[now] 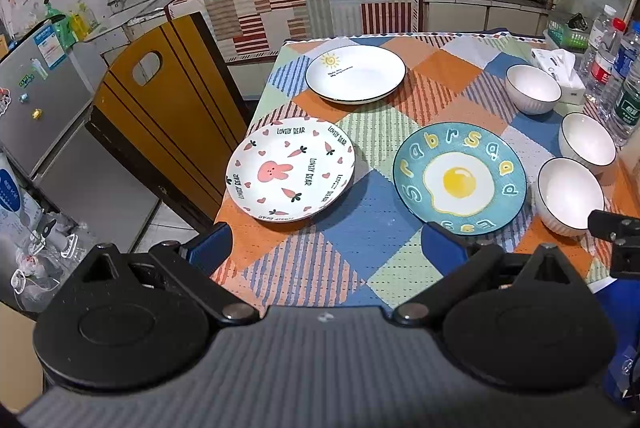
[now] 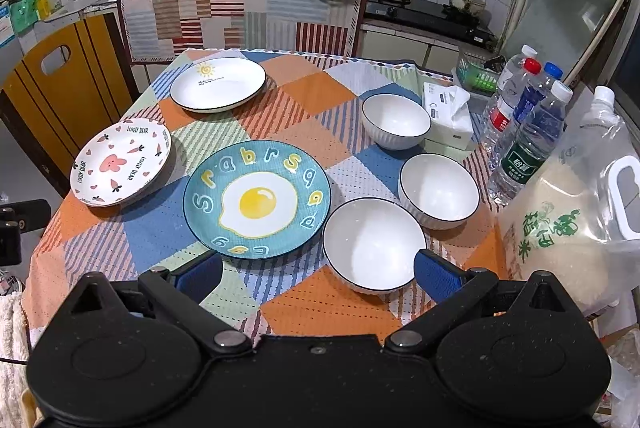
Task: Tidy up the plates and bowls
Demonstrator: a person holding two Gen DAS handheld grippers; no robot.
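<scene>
Three plates and three bowls lie apart on the desk (image 2: 312, 99), which is covered by a patchwork cloth of orange, blue and green squares. The round teal plate painted with a fried egg and yellow letters (image 2: 257, 199) sits near the front middle; to its left, by the desk's edge, is the white plate with a pink rabbit and carrots (image 2: 121, 163), and farther back the plain white plate with a dark rim and a small sun drawing (image 2: 218, 84). Three white ribbed bowls with dark rims run in a line on the right: the far bowl (image 2: 396, 121), the middle bowl (image 2: 439, 190) and the near bowl (image 2: 374, 244), this last just beside the egg plate. The left gripper (image 1: 326, 242) hovers above the desk's front edge, its blue fingers (image 1: 442, 248) spread wide and holding nothing; the right gripper (image 2: 318, 274) likewise has its blue fingers (image 2: 436, 278) spread and empty, the right one in front of the near bowl's rim. Only the right wrist view shows the clear bag of rice with green characters (image 2: 568, 228) and all the water bottles (image 2: 528, 131) beside a white tissue box (image 2: 448, 115); only the left wrist view shows the grey refrigerator (image 1: 44, 95) beyond the yellow wooden chair (image 1: 160, 107).
</scene>
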